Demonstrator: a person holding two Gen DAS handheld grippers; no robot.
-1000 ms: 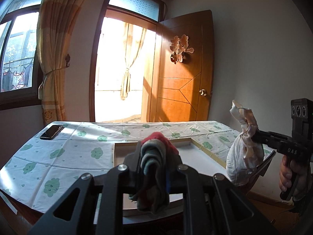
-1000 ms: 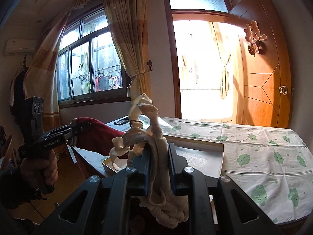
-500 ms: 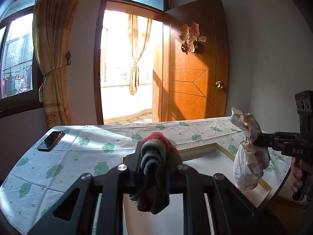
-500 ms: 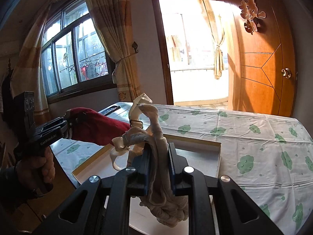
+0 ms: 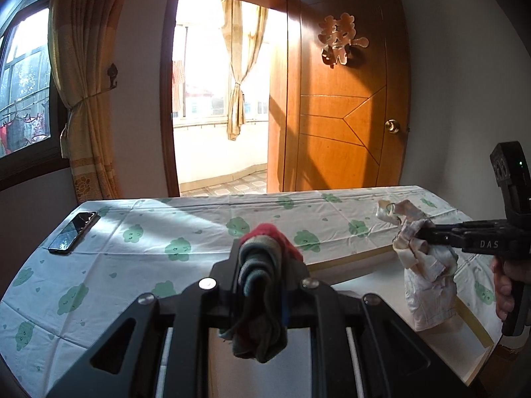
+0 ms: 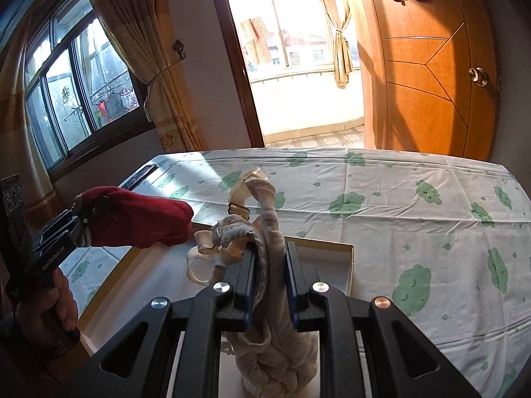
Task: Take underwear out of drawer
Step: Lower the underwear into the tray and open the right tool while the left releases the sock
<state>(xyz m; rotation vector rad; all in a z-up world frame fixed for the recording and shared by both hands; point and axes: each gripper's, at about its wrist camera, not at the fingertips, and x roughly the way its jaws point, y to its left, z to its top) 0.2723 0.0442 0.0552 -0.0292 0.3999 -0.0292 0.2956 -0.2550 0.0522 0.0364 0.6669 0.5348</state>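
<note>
red underwear [image 6: 139,220] pinched in left gripper [image 5: 260,272]; cream underwear [image 6: 268,232] in right gripper [image 6: 270,265].

Both tongs [image 5: 262,265] [image 6: 270,272] clamped, angled downward.

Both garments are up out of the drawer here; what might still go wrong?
1. The cream garment in the right hand-held gripper trails loose straps and its lower end hangs into the drawer, so it might snag the rim.
2. The left hand-held gripper pinches only a bunched edge of the red garment, which may slip.
</note>
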